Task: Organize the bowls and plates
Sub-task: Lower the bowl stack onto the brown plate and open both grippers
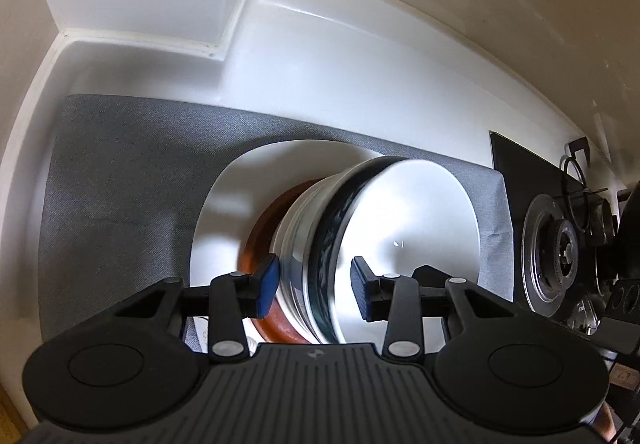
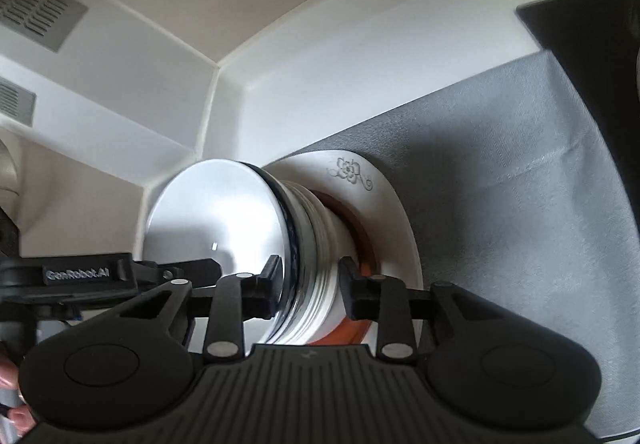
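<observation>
Nearest, the left gripper (image 1: 314, 286) straddles the rim of a stack of bowls (image 1: 320, 252), its blue-padded fingers (image 1: 269, 286) spread either side; whether the pads press cannot be told. The right gripper (image 2: 308, 286) brackets the opposite rim of the stack the same way. The stack sits on a white square plate (image 2: 394, 212). Under the plate lies a grey mat (image 1: 120, 180) on a white counter (image 1: 320, 84). Beyond the mat's edge is a gas burner (image 1: 560, 248).

Two wrist views, close, angled steeply down from opposite sides; both share the stacked bowls (image 1: 360, 244) (image 2: 240, 232) on grey mat (image 1: 120, 184) (image 2: 500, 184).
</observation>
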### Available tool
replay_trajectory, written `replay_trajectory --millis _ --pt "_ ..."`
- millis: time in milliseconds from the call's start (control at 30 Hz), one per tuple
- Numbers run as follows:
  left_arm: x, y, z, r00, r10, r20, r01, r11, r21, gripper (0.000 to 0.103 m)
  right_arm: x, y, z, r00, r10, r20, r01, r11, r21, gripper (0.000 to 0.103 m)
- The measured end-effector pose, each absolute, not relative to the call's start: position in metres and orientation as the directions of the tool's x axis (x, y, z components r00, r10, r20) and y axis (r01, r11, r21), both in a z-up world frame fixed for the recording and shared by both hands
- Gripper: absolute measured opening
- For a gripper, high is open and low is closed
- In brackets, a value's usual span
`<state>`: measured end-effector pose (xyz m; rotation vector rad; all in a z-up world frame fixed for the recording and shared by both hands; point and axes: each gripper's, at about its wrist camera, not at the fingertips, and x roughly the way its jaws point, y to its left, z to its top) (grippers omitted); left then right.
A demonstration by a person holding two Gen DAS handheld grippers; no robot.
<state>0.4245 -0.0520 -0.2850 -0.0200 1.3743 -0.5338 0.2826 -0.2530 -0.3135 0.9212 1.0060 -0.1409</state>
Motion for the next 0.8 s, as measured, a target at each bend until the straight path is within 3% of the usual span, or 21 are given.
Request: replay_trajectory --millis 167,333,533,700,800 --pt "0.428 -0.044 -0.286 0.088 -0.411 -0.908 0.347 0.867 -0.359 0.039 0.283 -0.248 -0.308 0.556 0.265 -0.788 0.497 0.654 0.57 0.035" --pt "0.422 -0.032 -0.272 0.175 -0.408 -0.896 0.407 0.859 -0.311 0.039 0.278 -0.244 -0.287 0.582 0.205 -0.787 0.463 0.712 0.528 0.034" --pt "0.433 -0.027 -0.289 0.114 -0.47 -0.875 0.379 0.835 -0.399 0.037 0.277 -0.25 -0.28 0.584 0.177 -0.792 0.456 0.736 0.501 0.031" --pt "0.422 -0.024 -0.281 0.14 -0.471 -0.871 0.399 0.832 -0.386 0.035 0.271 -0.247 -0.27 0.604 0.141 -0.785 0.456 0.746 0.485 0.032" --pt "0.401 -0.019 -0.257 0.197 -0.485 -0.852 0.419 0.828 -0.374 0.04 0.256 -0.235 -0.248 0.642 0.103 -0.76 0.441 0.761 0.476 0.034"
